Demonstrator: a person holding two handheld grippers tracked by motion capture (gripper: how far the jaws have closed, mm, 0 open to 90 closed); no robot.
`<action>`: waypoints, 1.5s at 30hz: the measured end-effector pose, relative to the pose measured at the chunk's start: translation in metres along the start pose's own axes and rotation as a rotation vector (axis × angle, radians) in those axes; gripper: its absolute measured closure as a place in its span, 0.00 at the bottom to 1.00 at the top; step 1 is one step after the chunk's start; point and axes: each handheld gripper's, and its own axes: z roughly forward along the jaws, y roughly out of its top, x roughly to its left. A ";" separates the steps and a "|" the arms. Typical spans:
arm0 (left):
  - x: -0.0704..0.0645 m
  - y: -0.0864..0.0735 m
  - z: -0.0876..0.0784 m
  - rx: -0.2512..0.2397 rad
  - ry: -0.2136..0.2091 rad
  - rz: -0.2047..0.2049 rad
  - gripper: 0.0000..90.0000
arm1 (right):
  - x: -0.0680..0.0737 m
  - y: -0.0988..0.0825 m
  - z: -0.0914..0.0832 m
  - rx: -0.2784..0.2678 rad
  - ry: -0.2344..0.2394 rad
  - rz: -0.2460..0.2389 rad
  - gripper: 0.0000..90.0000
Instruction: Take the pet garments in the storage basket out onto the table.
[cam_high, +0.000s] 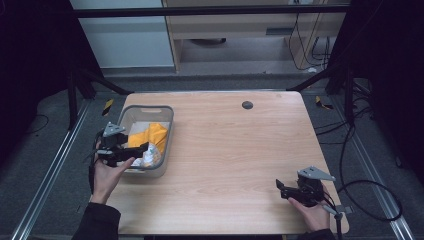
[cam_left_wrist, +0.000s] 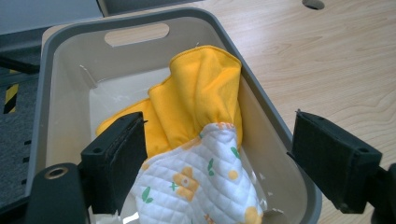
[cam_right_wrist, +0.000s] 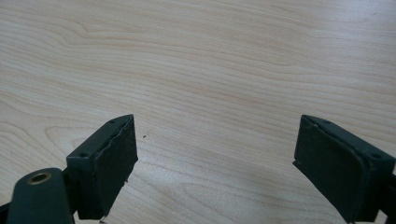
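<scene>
L gripper (cam_left_wrist: 217, 154) hovering over near end of grey bin (cam_left_wrist: 140, 21), jaws spread wide, nothing held. Yellow/quilted cloth (cam_left_wrist: 196, 140) in bin, right betw jaws, runs away fwd. R gripper (cam_right_wrist: 215, 163) also spread, well apart on bare table (cam_right_wrist: 210, 56). L way closer imo.

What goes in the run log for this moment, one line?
left gripper: open, over grey bin | cloth: yellow and patterned quilted, in bin, ungripped | right gripper: open, over bare wooden table

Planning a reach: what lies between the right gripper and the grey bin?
Bare wooden table in the high view, from right gripper to grey bin.
</scene>
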 end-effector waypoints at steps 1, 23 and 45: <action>0.000 0.001 0.001 0.008 0.000 -0.004 0.19 | 0.000 0.000 0.000 0.000 0.000 0.001 0.15; 0.003 0.007 0.032 0.118 -0.016 -0.007 0.22 | 0.000 0.000 0.000 0.002 0.006 0.000 0.14; -0.002 0.004 0.053 0.224 -0.012 0.031 0.33 | 0.000 0.000 0.001 0.011 0.015 0.004 0.14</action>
